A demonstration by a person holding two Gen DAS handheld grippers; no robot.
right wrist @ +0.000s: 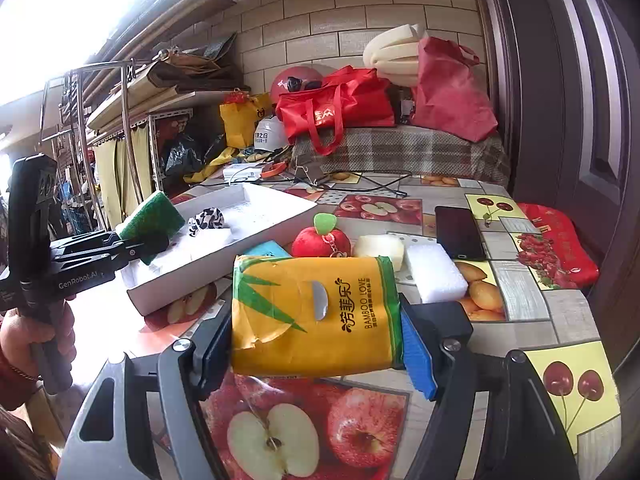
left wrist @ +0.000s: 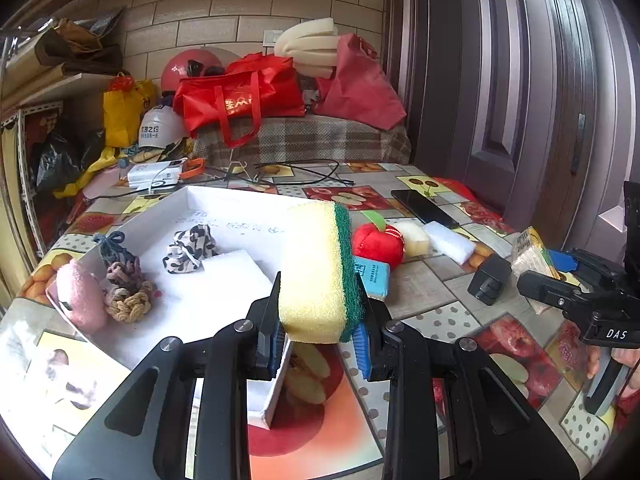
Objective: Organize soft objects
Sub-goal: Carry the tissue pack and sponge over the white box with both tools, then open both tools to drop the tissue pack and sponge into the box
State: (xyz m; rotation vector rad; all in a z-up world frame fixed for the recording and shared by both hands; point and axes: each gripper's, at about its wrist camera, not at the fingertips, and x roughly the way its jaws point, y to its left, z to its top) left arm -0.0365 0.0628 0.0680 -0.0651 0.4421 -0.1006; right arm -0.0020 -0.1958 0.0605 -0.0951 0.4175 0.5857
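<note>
left claw (left wrist: 320, 320) clamped on yellow sponge (left wrist: 314, 272) w/ green scrub side, pads pressing both faces, sponge upright and lifted, hanging over the near right edge of the white tray (left wrist: 224, 208). from right wrist cam same sponge (right wrist: 150, 220) sits in the left claw (right wrist: 148, 246) above the tray's (right wrist: 208, 268) left end.

right claw (right wrist: 316, 340) closed on yellow/green tissue pack (right wrist: 316, 312) ("bamboo love"), held off the tabletop (right wrist: 520, 296), blue pad on its right side. in left cam the right claw (left wrist: 536, 280) is at far right w/ the pack (left wrist: 528, 252) in it, grip itself hard to see there.

in tray: pink plush (left wrist: 78, 300) at near left corner, braided rope knot (left wrist: 128, 288) touching it, b/w patterned cloth ball (left wrist: 192, 248) mid-tray, white pad (left wrist: 236, 276) just beside that.

still on tabletop, right of tray: red plush apple (right wrist: 320, 240) w/ green leaf, blue pack (left wrist: 374, 276) just in front of it, pale yellow sponge piece (right wrist: 380, 248) beside apple, white foam block (right wrist: 434, 276) next to that, black phone (right wrist: 458, 232) behind the foam. small black adapter (left wrist: 490, 280) near right claw.

bg: red bags (right wrist: 336, 104), cables (left wrist: 304, 176).
</note>
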